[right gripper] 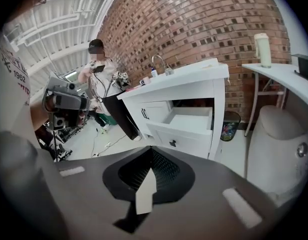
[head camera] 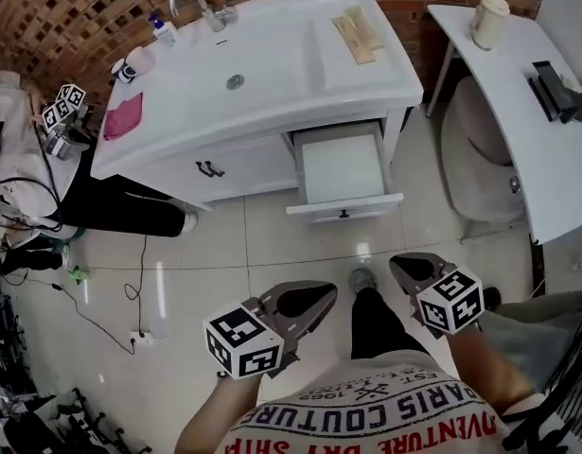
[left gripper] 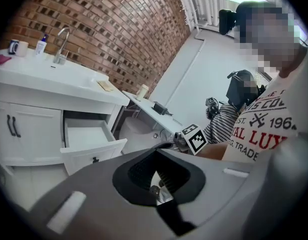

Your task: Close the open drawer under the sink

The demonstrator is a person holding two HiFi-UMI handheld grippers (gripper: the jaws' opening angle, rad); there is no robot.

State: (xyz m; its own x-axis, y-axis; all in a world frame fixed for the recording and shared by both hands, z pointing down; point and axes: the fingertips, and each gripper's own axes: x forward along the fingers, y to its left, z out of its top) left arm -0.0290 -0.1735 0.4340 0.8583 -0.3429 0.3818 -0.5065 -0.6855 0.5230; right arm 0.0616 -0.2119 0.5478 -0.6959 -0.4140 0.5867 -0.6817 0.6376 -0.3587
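The white vanity (head camera: 272, 74) with its sink stands ahead of me in the head view. Its right-hand drawer (head camera: 343, 168) is pulled out, empty, with a small dark knob on its front (head camera: 344, 213). Both grippers are held low by my body, well short of the drawer. My left gripper (head camera: 309, 303) and right gripper (head camera: 415, 270) each show their jaws together and hold nothing. The open drawer (left gripper: 88, 136) appears at the left of the left gripper view, beyond the left gripper (left gripper: 156, 176). In the right gripper view the drawer (right gripper: 186, 121) lies beyond the right gripper (right gripper: 148, 176).
A white desk (head camera: 518, 74) with a grey round seat (head camera: 480, 159) under it stands right of the vanity. At the vanity's left is another person in black (head camera: 111, 206) with a marker-cube gripper (head camera: 63, 107). Cables (head camera: 130, 291) trail on the tile floor. A pink cloth (head camera: 123, 116) lies on the counter.
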